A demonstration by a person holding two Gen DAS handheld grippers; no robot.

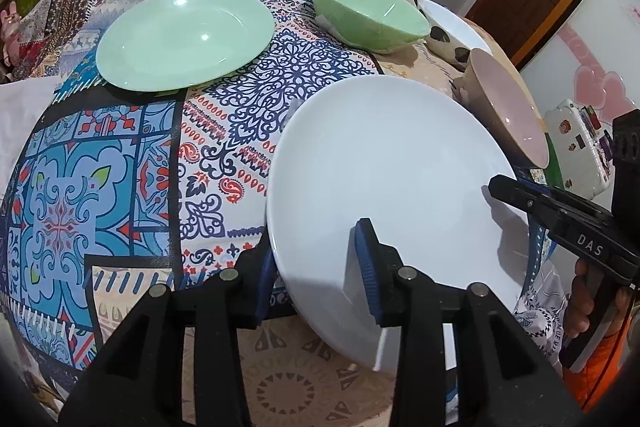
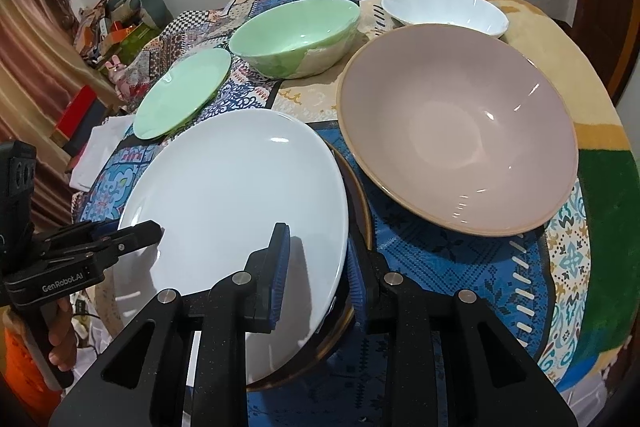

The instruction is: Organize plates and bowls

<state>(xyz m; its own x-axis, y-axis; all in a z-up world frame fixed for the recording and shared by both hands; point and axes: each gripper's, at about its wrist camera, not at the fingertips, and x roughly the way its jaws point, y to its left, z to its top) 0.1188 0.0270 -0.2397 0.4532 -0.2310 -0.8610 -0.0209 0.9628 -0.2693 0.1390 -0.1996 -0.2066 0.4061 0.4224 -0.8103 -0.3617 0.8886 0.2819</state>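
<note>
While both sets of fingers clamp the white plate (image 2: 236, 195) over the dark-rimmed plate (image 2: 360, 211), I lower it level.

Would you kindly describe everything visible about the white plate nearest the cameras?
The white plate is round, plain, glossy and empty, apparently ceramic. It sits tilted atop a dark, brown-rimmed plate on the patterned tablecloth. The left gripper straddles its near-left rim; the right gripper closes on its opposite rim together with the dark plate's.
</note>
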